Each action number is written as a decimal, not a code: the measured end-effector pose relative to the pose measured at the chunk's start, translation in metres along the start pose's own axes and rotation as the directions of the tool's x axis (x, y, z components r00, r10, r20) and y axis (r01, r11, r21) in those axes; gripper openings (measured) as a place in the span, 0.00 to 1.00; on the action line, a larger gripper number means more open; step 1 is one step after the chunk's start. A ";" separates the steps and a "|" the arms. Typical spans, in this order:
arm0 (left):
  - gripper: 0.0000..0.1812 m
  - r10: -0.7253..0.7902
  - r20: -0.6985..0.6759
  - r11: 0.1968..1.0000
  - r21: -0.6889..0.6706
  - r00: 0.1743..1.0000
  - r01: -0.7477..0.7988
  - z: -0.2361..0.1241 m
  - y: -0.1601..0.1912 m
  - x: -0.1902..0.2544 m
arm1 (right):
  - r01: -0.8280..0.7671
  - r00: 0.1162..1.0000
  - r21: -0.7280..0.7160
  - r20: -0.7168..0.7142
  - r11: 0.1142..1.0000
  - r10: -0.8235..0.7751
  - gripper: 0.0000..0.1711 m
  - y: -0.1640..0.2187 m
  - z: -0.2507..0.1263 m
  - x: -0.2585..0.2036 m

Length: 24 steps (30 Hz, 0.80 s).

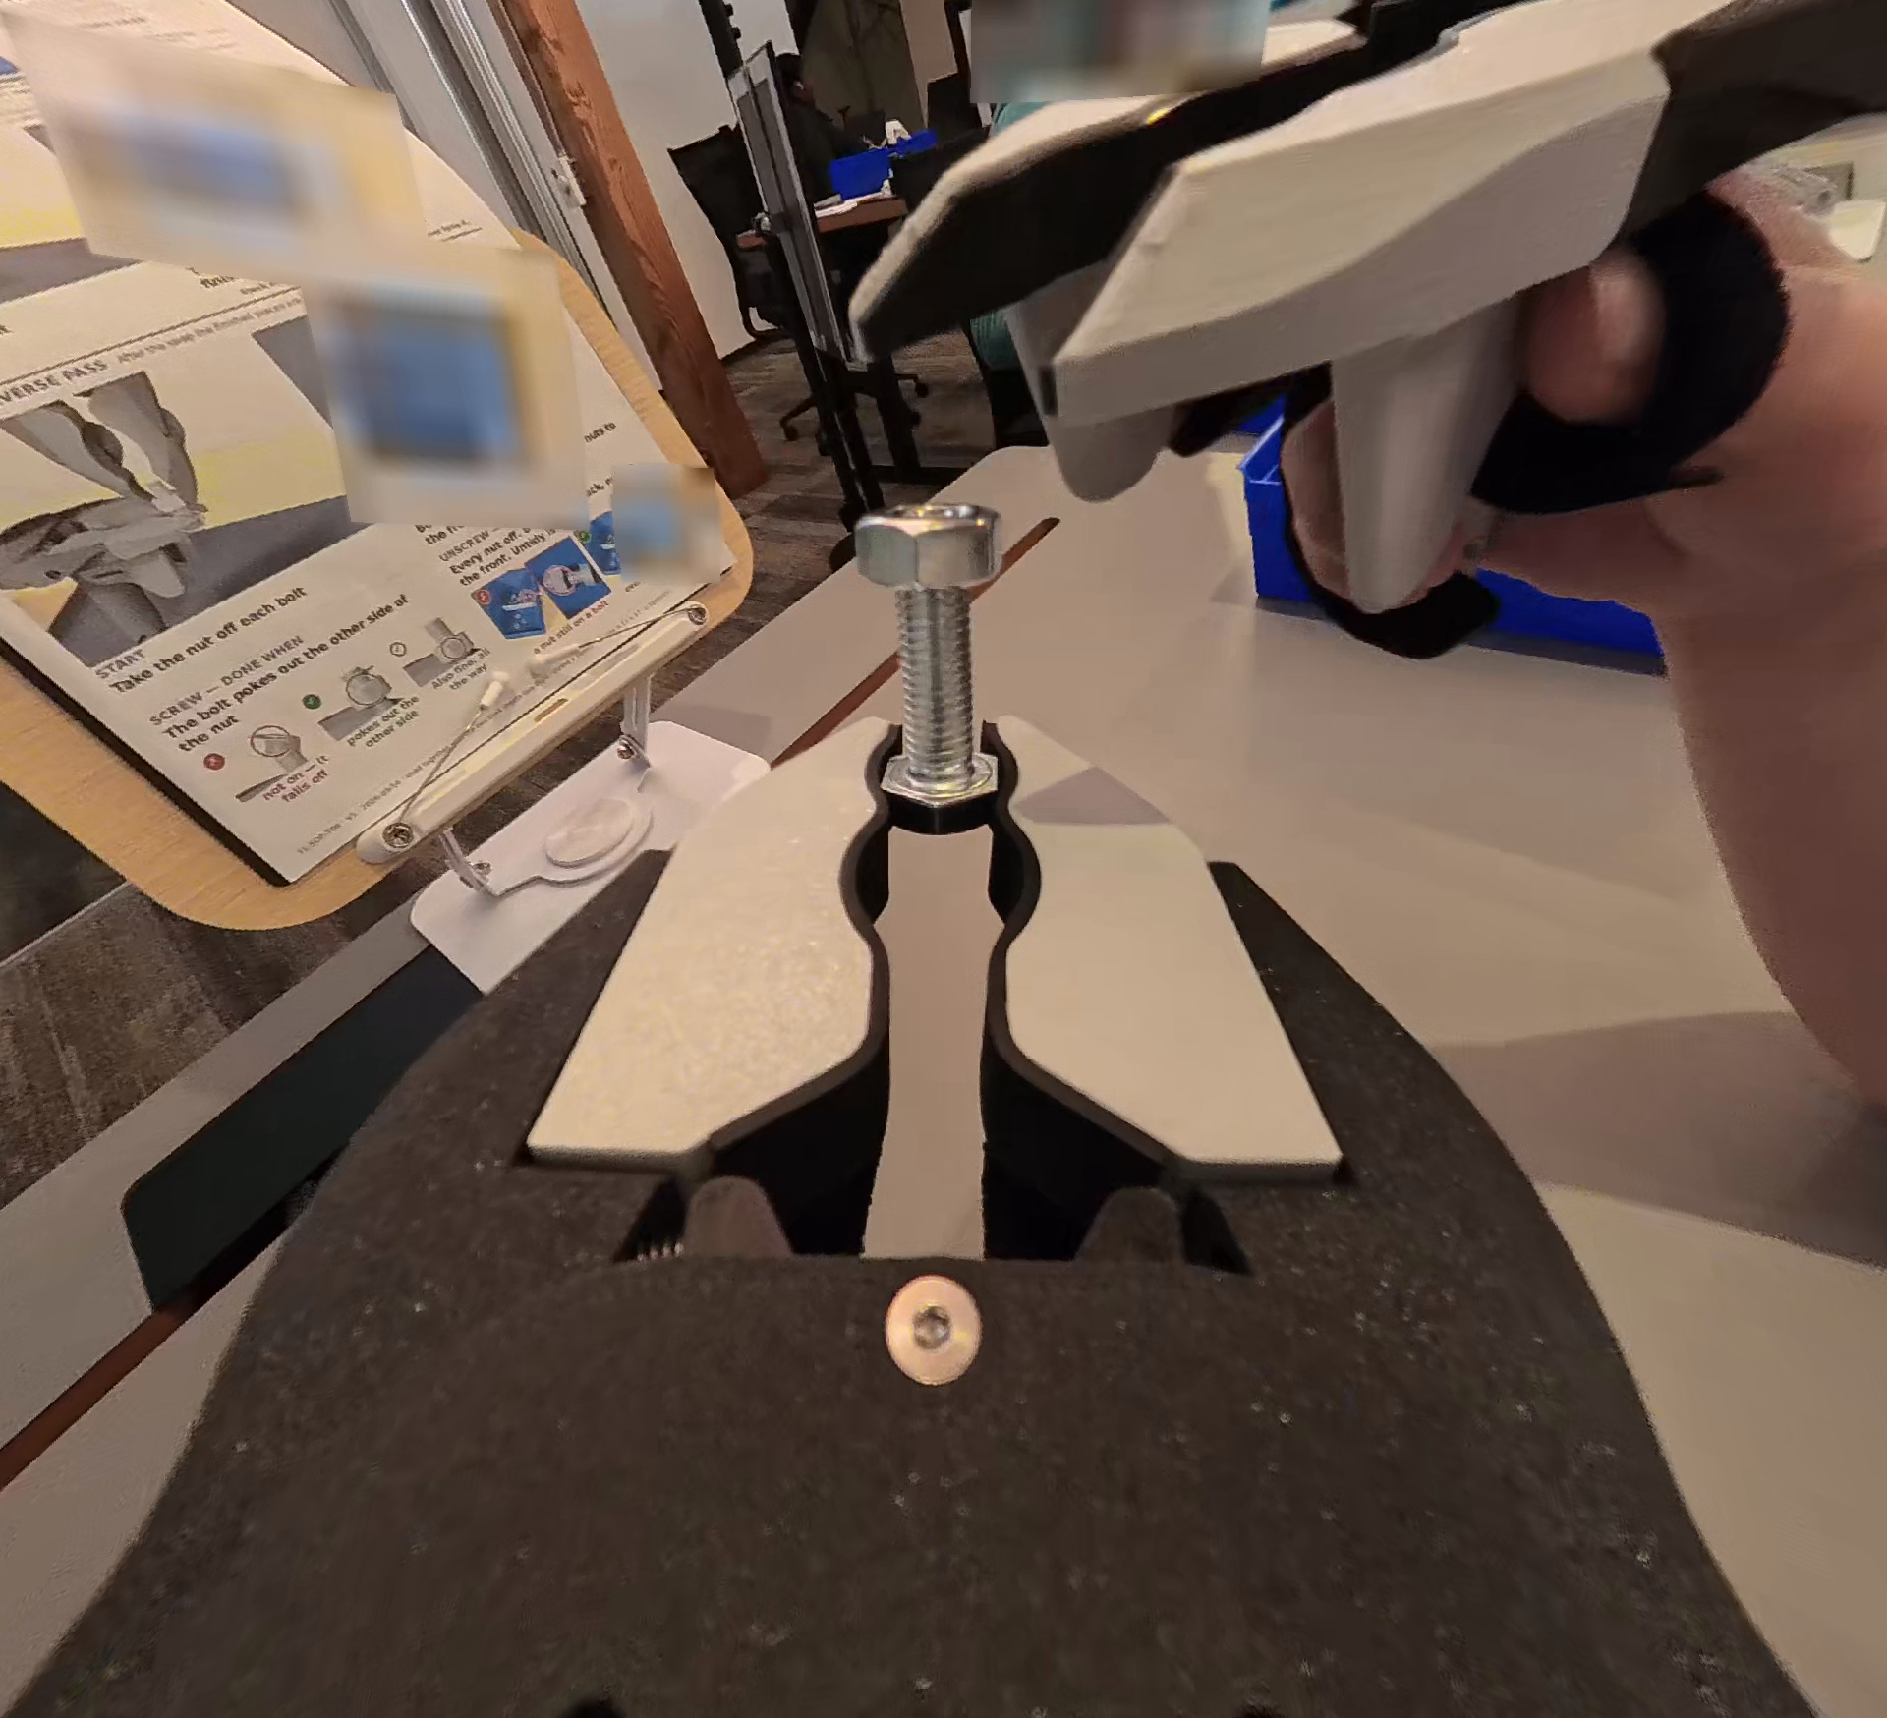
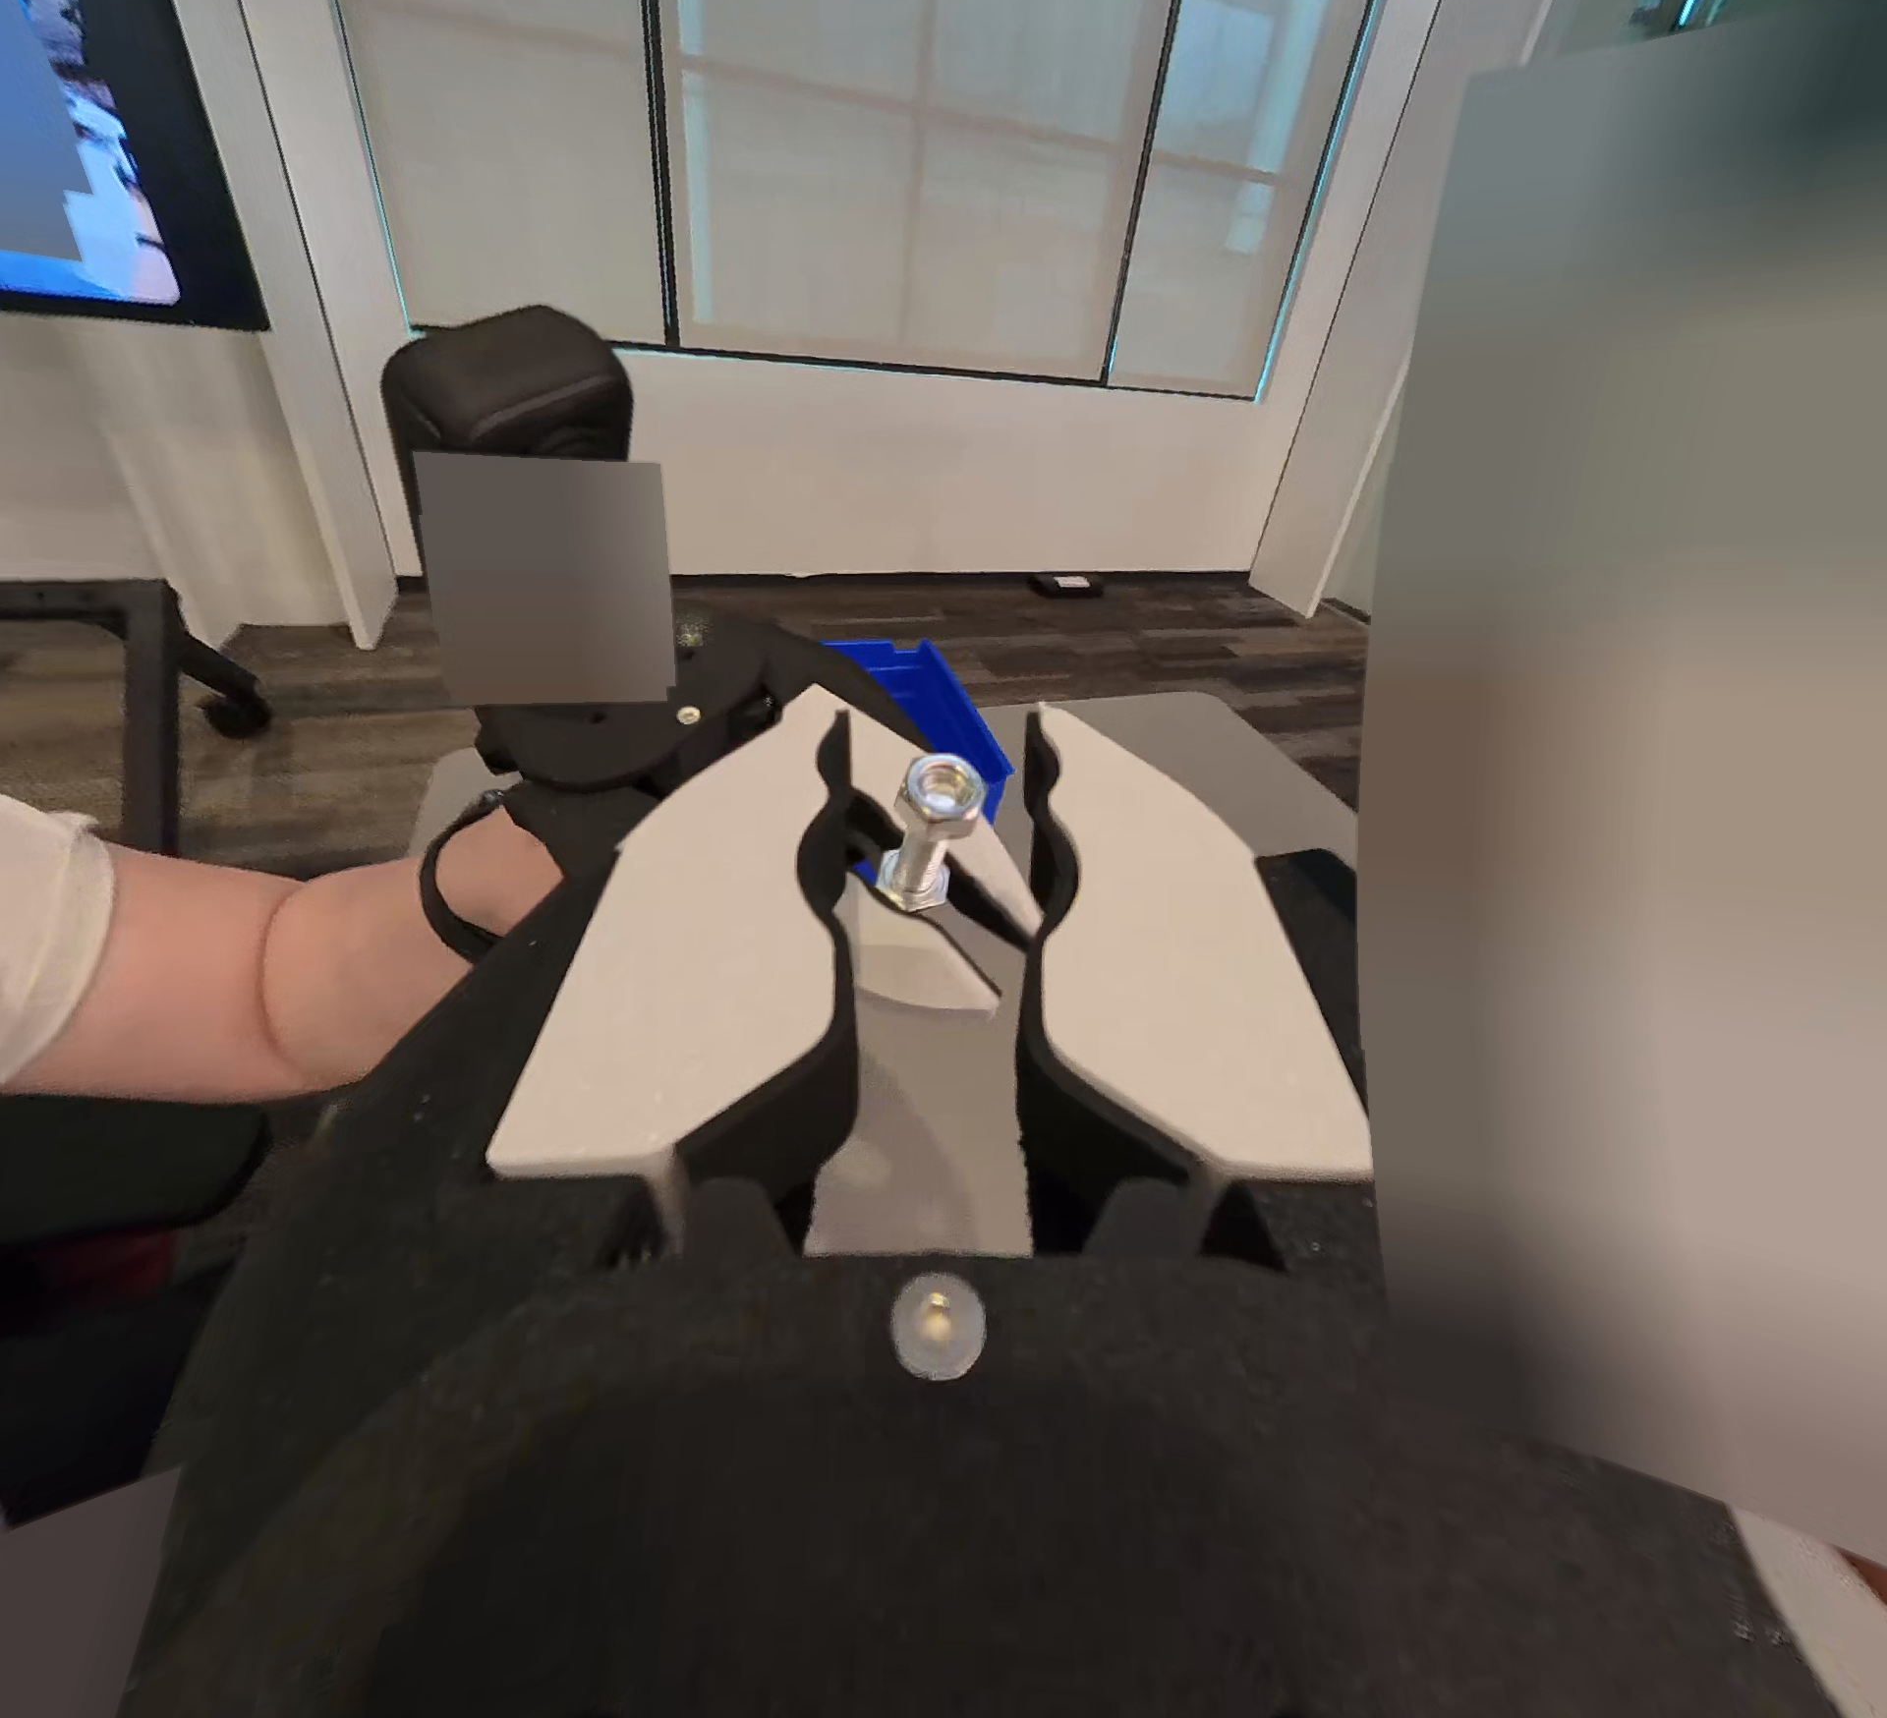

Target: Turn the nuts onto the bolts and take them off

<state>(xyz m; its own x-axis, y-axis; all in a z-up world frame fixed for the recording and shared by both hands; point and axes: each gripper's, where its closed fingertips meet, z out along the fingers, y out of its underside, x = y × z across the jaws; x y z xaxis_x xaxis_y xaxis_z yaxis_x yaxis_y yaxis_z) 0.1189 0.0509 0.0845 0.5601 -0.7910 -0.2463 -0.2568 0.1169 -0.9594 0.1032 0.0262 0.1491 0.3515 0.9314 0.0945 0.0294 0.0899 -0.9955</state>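
Note:
My left gripper (image 1: 937,750) is shut on the hex head of a silver bolt (image 1: 934,679) and holds it upright, thread pointing up. A silver nut (image 1: 927,543) sits at the top end of the thread. My right gripper (image 1: 980,362) hangs just above and to the right of the nut, open, touching nothing. In the right wrist view its fingers (image 2: 715,903) stand apart around the gripper's midpoint (image 2: 934,730). The nut (image 2: 941,791) and bolt (image 2: 914,862) show between and below them, held in the left gripper (image 2: 919,913).
An instruction sheet on a wooden stand (image 1: 306,627) stands at the left of the white table (image 1: 1327,801). A blue bin (image 1: 1532,607) sits behind the right hand (image 1: 1756,546); it also shows in the right wrist view (image 2: 919,689). A black chair (image 2: 500,382) stands beyond. The gap from one gripper's tips to the other's is roughly 7 cm.

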 end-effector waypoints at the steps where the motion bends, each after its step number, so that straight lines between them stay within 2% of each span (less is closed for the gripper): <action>1: 0.08 0.007 0.010 1.000 0.000 1.000 -0.007 0.000 0.000 -0.001 | -0.033 0.999 -0.012 -0.004 0.999 0.033 0.20 0.002 0.000 0.001; 5: 0.08 0.058 0.052 0.998 0.004 0.997 -0.058 -0.001 -0.002 -0.002 | -0.089 0.994 -0.087 -0.068 0.992 0.083 0.18 0.016 0.005 0.006; 7: 0.08 0.080 0.064 0.997 -0.003 0.995 -0.080 -0.001 -0.002 -0.002 | -0.089 0.995 -0.106 -0.057 0.990 0.083 0.16 0.017 0.007 0.001; 8: 0.08 0.092 0.066 0.996 -0.004 0.994 -0.092 -0.001 -0.003 -0.001 | -0.082 0.996 -0.106 -0.041 0.991 0.078 0.11 0.016 0.008 -0.002; 10: 0.08 0.107 0.043 0.994 -0.007 0.993 -0.106 -0.002 -0.003 0.002 | -0.033 0.999 -0.118 -0.026 0.992 0.030 0.11 0.015 0.006 -0.006; 12: 0.08 0.104 -0.052 0.995 -0.006 0.993 -0.104 -0.004 -0.003 0.012 | 0.054 0.998 -0.137 0.029 0.989 -0.050 0.11 0.016 0.002 -0.013; 14: 0.08 0.053 -0.237 0.998 -0.009 0.970 -0.056 -0.010 -0.003 0.034 | 0.157 0.981 -0.137 0.136 0.978 -0.139 0.11 0.017 -0.006 -0.027; 16: 0.08 -0.029 -0.475 0.998 -0.055 0.879 0.003 -0.022 0.000 0.064 | 0.333 0.910 -0.075 0.285 0.940 -0.300 0.11 0.022 -0.016 -0.047; 18: 0.08 -0.085 -0.637 0.992 -0.127 0.766 0.005 -0.035 0.009 0.089 | 0.463 0.816 -0.007 0.395 0.887 -0.423 0.11 0.031 -0.028 -0.063; 21: 0.08 -0.130 -0.730 0.987 -0.160 0.671 0.018 -0.039 0.014 0.108 | 0.467 0.760 0.034 0.495 0.884 -0.421 0.11 0.039 -0.038 -0.073; 22: 0.08 -0.140 -0.729 0.987 -0.155 0.670 0.037 -0.037 0.012 0.109 | 0.448 0.764 0.040 0.502 0.893 -0.406 0.11 0.039 -0.039 -0.072; 24: 0.08 -0.145 -0.682 0.987 -0.149 0.717 0.058 -0.029 0.011 0.101 | 0.421 0.798 0.026 0.465 0.907 -0.384 0.11 0.036 -0.037 -0.062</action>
<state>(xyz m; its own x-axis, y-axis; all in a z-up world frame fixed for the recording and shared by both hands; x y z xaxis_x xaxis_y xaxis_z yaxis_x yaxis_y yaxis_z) 0.1501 -0.0448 0.0529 -0.0981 -0.9936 0.0565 -0.3383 -0.0201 -0.9408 0.1175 -0.0416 0.1072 -0.1655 0.8726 0.4594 0.1508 0.4828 -0.8627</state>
